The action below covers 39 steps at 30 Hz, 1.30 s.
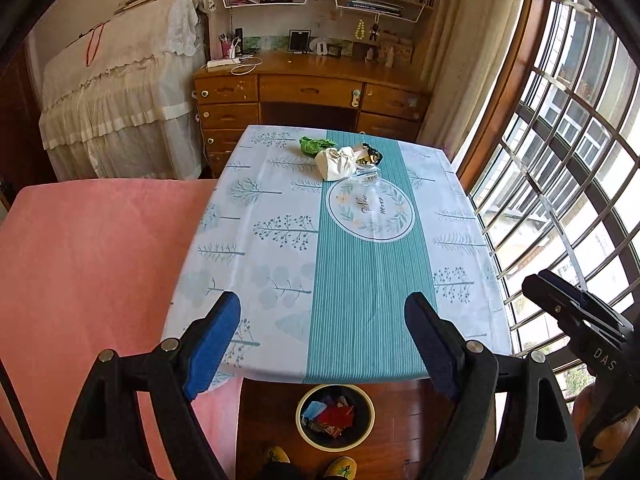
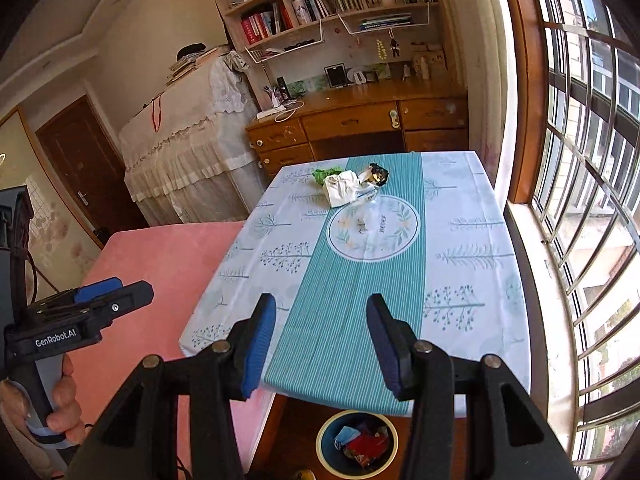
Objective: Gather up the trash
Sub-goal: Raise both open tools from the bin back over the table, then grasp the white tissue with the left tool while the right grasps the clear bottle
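A small heap of trash lies at the far end of the table [image 1: 280, 240]: a green wrapper [image 1: 316, 145], a crumpled white paper [image 1: 336, 162], a black and gold wrapper [image 1: 370, 154] and a clear plastic piece [image 1: 368, 176]. The right wrist view shows the same green wrapper [image 2: 326, 174], white paper [image 2: 342, 188] and black and gold wrapper [image 2: 376, 174]. My left gripper [image 1: 323, 298] hangs open above the table's near edge, holding nothing. Beside it my right gripper [image 2: 322, 300] is open too, jaws narrower, also holding nothing. Both are well short of the heap.
A round bin [image 1: 298, 416] with a face mask and red wrappers stands on the wood floor under the near table edge, by slippered feet [image 1: 276, 456]. A pink bed [image 1: 88, 264] adjoins the table on the left. A barred window [image 1: 560, 160] runs along the right, a wooden desk [image 1: 312, 92] behind.
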Motion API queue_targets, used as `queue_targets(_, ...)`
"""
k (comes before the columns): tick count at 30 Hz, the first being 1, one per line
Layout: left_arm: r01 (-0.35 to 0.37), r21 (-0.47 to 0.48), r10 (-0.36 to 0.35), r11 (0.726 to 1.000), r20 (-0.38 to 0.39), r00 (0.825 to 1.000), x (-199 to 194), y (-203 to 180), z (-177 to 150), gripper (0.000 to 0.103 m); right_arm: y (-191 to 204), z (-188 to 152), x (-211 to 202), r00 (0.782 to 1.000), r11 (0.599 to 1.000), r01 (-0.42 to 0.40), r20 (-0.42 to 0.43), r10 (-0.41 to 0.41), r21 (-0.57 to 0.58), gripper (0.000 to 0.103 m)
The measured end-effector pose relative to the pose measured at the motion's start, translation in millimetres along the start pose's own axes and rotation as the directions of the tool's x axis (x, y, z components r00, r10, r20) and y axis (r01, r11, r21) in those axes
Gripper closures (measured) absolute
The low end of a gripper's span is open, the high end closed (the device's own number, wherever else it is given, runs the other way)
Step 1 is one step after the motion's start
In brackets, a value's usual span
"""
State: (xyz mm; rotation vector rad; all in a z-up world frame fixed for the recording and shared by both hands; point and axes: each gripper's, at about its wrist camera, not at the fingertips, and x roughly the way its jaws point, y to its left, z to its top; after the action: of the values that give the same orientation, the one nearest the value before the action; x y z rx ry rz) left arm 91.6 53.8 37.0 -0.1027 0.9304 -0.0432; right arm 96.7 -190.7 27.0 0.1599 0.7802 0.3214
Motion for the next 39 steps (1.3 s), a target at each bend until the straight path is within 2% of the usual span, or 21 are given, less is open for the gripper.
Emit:
queue_targets(6,0.016,0.029,-0.016,0.999,-0.009,1.0,30.4,13.8,50.8,0.02,-12.8,42.4,44.2,1.0,1.0,0.001,-0.024,-0.001,0.01,0.056)
queue_targets(10,0.056,0.088,-0.053,0.995,-0.034,0.998,72.9,19.0,94.3,0.02,-21.4,69.6,87.8,0.998,0.999,0.03,-0.052,-0.028,0.02,0.056)
queue_targets(14,0.119,0.158,-0.105,0.98,-0.089,0.99,134.6,21.7,143.9,0.02,-33.0,99.5,144.7,0.992,0.996,0.074,-0.106,-0.068,0.051,0.056)
queue_targets(17,0.18,0.194,-0.148,0.964,-0.168,0.975,192.7,26.1,179.1,0.02,-44.5,120.0,195.9,0.984,0.991,0.093,-0.162,-0.075,0.101,0.056)
queue_targets(21,0.209,0.239,-0.151,0.948,-0.242,0.959,272.8,30.4,214.9,0.02,-61.8,137.8,268.7,0.968,0.982,0.131,-0.23,-0.098,0.133,0.056)
queue_targets(24,0.239,0.24,-0.162,0.941,-0.3,0.94,329.7,34.2,234.6,0.02,-76.6,142.7,319.7,0.952,0.977,0.149,-0.291,-0.099,0.153,0.056)
queue_targets(29,0.311,0.215,-0.211,0.926,-0.391,0.896,401.9,34.4,253.5,0.02,-95.9,145.2,383.6,0.918,0.973,0.172,-0.383,-0.102,0.155,0.056)
queue_targets(35,0.386,0.181,-0.263,0.905,-0.475,0.84,456.3,26.8,262.4,0.02,-111.0,142.1,420.3,0.899,0.968,0.144,-0.436,-0.042,0.204,0.056)
queue_targets(39,0.417,0.188,-0.278,0.889,-0.501,0.819,478.2,19.0,265.9,0.02,-118.9,135.1,432.1,0.895,0.963,0.132,-0.447,-0.014,0.235,0.056)
